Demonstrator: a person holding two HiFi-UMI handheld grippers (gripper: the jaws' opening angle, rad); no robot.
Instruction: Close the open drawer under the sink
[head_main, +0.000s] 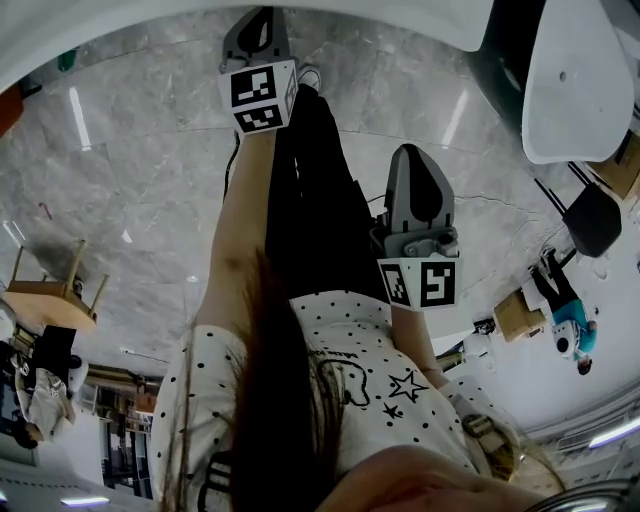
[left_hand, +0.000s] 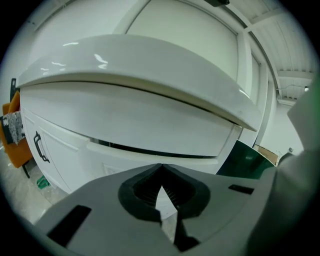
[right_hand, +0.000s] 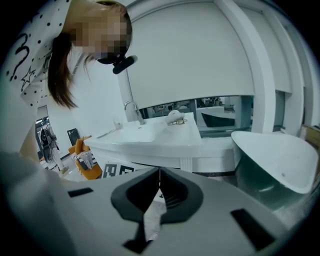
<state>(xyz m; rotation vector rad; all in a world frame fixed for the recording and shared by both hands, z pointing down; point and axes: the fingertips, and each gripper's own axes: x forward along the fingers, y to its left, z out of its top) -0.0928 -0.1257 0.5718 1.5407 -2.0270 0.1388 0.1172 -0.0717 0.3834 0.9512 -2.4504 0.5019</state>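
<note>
My left gripper (left_hand: 161, 169) is shut with nothing between its jaws and points at the white vanity from close by. The drawer front (left_hand: 130, 122) is a wide white band under the sink counter's rim (left_hand: 150, 65); thin dark seams run above and below it. I cannot tell whether it stands out from the cabinet. My right gripper (right_hand: 159, 172) is also shut and empty, farther back, and looks over the sink basin (right_hand: 142, 132) and faucet (right_hand: 131, 107). In the head view the left gripper (head_main: 264, 18) reaches toward the counter edge, and the right gripper (head_main: 412, 155) hangs lower.
A cabinet door with a dark handle (left_hand: 40, 147) is left of the drawer. An orange chair (left_hand: 12, 130) stands at the far left, and a dark green and white bathtub (right_hand: 272, 152) to the right of the vanity. The floor (head_main: 150, 180) is grey marble.
</note>
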